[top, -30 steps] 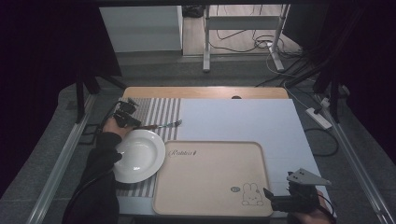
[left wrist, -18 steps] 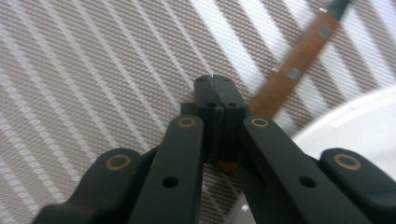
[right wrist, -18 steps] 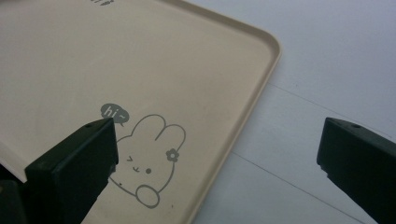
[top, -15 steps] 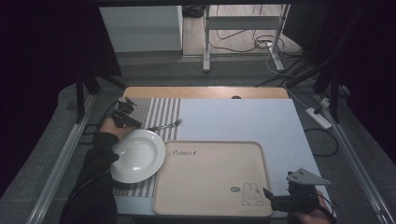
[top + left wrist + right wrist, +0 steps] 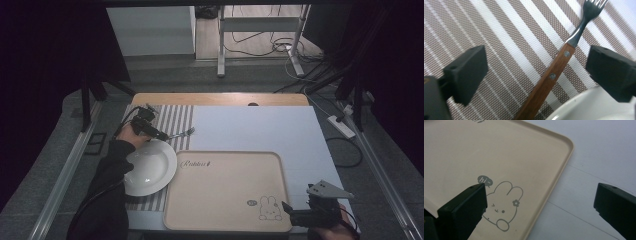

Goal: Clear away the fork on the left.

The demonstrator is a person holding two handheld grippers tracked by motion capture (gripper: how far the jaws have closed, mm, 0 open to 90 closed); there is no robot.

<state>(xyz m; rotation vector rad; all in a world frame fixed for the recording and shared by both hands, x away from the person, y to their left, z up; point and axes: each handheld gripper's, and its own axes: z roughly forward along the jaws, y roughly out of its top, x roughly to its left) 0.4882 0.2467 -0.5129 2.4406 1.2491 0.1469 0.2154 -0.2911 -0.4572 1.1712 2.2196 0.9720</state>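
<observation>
A fork (image 5: 182,133) with a wooden handle lies on the striped placemat (image 5: 175,115), tines toward the table's middle. My left gripper (image 5: 159,135) is at the handle end. Its jaws have just been opening and now stand wide on either side of the fork (image 5: 549,77), with neither pad touching it. A white plate (image 5: 150,167) sits on the placemat just in front of the fork, and its rim (image 5: 586,110) shows under the right jaw. My right gripper (image 5: 287,210) hovers open over the near right corner of the beige tray (image 5: 225,190), near its rabbit drawing (image 5: 501,207).
The tray's raised rim (image 5: 564,162) runs beside pale blue table cover (image 5: 260,125). Beyond the table's far edge are metal frame legs and cables on the floor (image 5: 280,47). A power strip (image 5: 341,126) lies to the right of the table.
My left gripper's jaws have spread apart and let go of the fork handle, and that hand has shifted a little. The fork stays on the placemat. The right gripper has not moved.
</observation>
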